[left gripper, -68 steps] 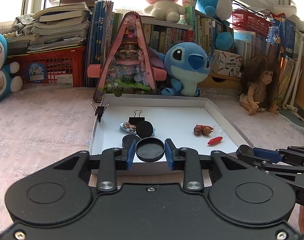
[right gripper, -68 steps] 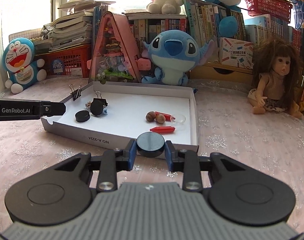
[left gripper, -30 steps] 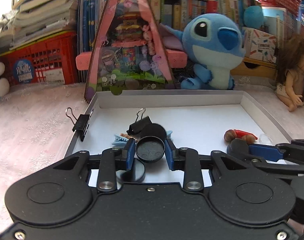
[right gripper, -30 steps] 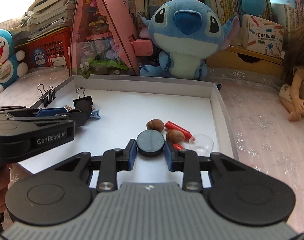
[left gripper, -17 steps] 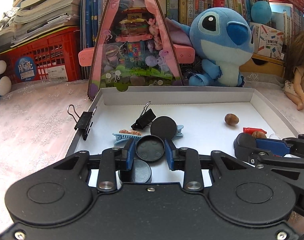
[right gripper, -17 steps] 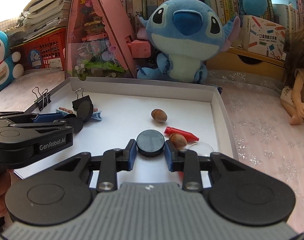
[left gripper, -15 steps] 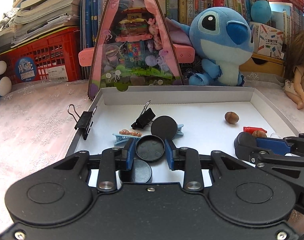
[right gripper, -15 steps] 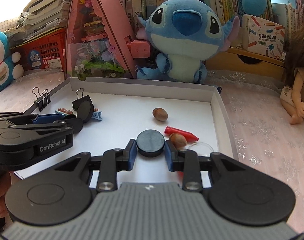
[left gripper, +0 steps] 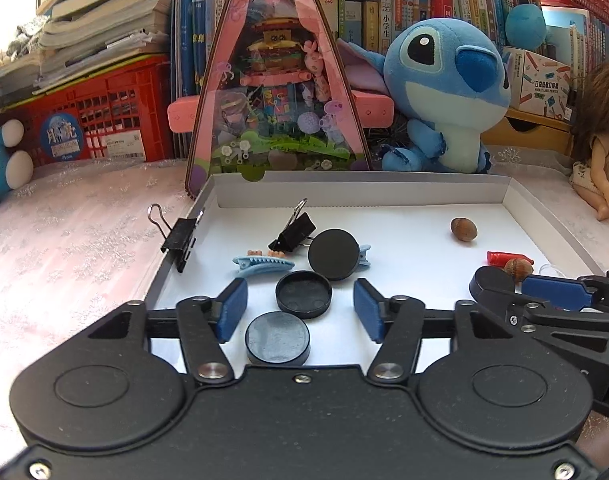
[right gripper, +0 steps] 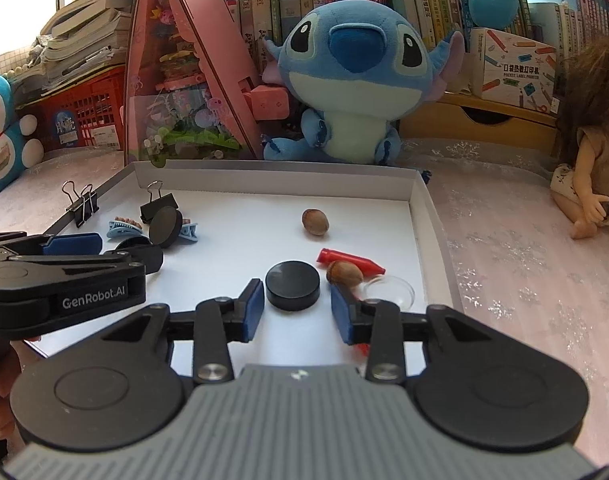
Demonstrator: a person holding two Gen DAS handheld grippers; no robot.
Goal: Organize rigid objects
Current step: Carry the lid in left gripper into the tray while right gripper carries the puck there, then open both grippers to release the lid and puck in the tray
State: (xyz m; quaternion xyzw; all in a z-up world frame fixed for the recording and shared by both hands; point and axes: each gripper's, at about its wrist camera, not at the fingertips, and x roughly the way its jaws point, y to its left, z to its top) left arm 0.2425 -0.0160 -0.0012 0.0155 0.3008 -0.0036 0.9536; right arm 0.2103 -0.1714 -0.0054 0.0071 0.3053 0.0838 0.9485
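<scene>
A shallow white box point(left gripper: 384, 190) point(right gripper: 420, 208) lies on the table. In the left wrist view my left gripper point(left gripper: 300, 310) has its jaws opening; a black hollow-side-up cap point(left gripper: 303, 294) rests on the box floor between them, clear of both pads. A second black disc point(left gripper: 277, 343) lies just nearer, and a third point(left gripper: 333, 254) leans on a blue hair clip point(left gripper: 262, 264). In the right wrist view my right gripper point(right gripper: 294, 312) is opening too, with a black disc point(right gripper: 292, 286) lying loose between its pads.
Also in the box are two nuts point(right gripper: 315, 222) point(right gripper: 344, 273), a red crayon point(right gripper: 350, 259), a clear dome point(right gripper: 388, 292) and a black binder clip point(left gripper: 292, 234); another clip point(left gripper: 178, 236) grips the left wall. Plush toys, a pink display house, a doll and books crowd the back.
Both grippers were shut on black discs half a second ago; both have spread their jaws and the discs now lie on the box floor.
</scene>
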